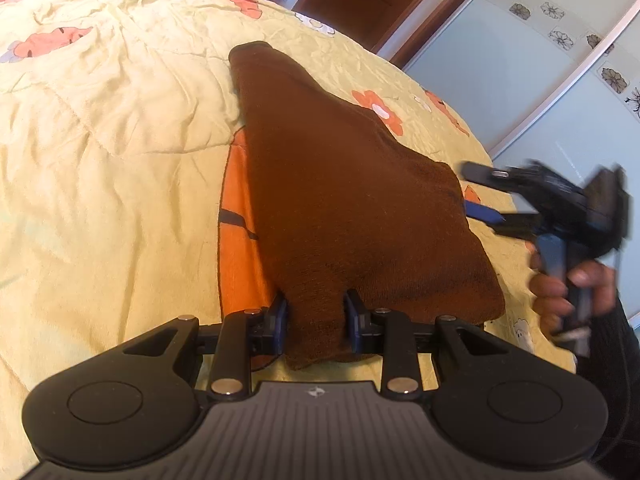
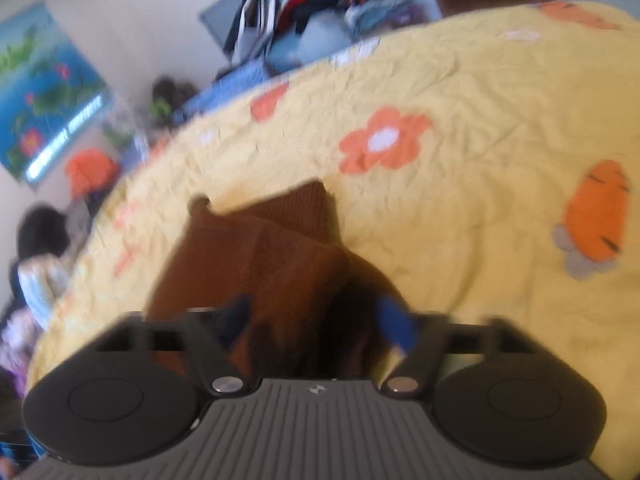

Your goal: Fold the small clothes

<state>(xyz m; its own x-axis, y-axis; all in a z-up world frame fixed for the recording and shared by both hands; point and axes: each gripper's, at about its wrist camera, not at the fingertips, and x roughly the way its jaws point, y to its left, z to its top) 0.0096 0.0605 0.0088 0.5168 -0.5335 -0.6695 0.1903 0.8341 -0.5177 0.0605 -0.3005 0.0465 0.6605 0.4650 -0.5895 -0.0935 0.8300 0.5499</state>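
Left wrist view: low, close over brown garment (image 1: 352, 200), facing along yellow bedspread (image 1: 100, 140). Right wrist view: opposite side, same garment shared.

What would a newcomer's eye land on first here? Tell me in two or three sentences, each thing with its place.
First, the dark brown garment spread down the middle of the yellow flowered bedspread, its near edge pinched between the fingers of the left gripper. Next, the right gripper, blurred, just past the garment's right edge. Last, the pile of clothes heaped beyond the bed's far edge.
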